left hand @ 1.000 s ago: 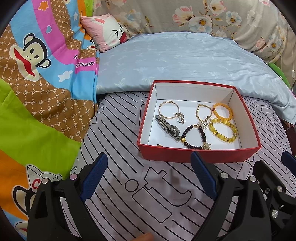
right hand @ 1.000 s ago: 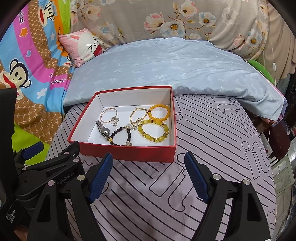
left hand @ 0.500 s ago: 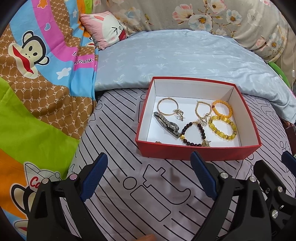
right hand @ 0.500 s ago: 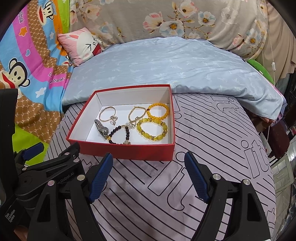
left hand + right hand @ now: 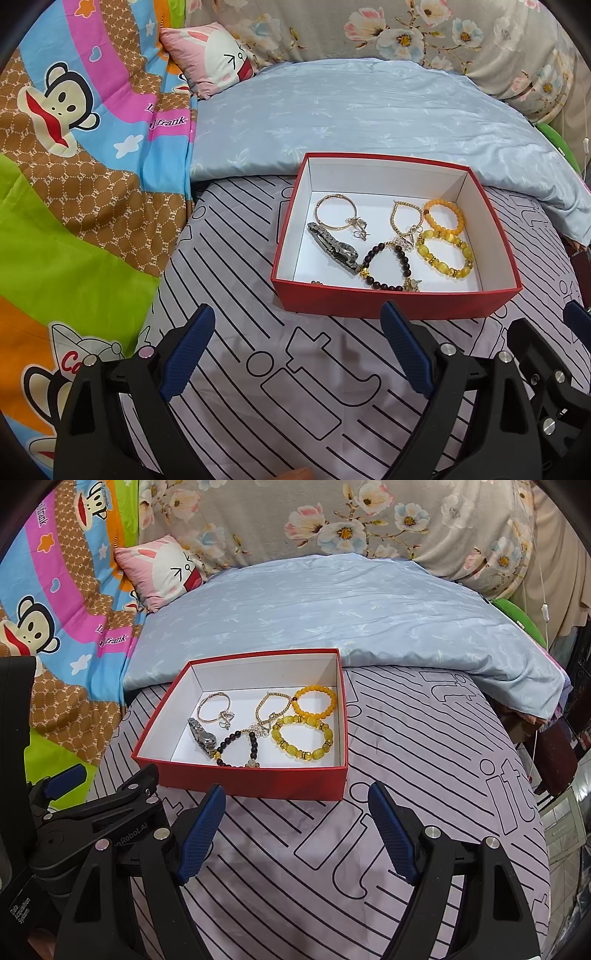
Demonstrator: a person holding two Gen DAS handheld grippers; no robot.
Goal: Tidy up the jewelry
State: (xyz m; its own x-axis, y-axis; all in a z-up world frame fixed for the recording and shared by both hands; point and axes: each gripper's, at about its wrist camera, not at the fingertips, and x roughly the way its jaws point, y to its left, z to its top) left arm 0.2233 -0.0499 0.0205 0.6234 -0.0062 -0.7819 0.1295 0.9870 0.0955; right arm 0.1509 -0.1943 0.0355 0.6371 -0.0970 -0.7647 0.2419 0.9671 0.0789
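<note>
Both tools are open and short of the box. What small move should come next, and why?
Probably ease the right tool forward over the red box's near wall toward the yellow bead bracelet. It lies nearest that side, clear of the tangled pieces, and both tools hold nothing.

Striped sheet (image 5: 295, 886) lies bare between both tongs and the red box (image 5: 258, 781). Box top open; its walls ring the bracelets (image 5: 301, 738). Blue pillow (image 5: 332, 609) butts against the far wall.

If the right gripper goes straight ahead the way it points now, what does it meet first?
Probably the near wall of the red box. The right gripper, jaws open, points at it over bare bedsheet; if it travels higher, it might clear the rim toward the yellow bracelet.
</note>
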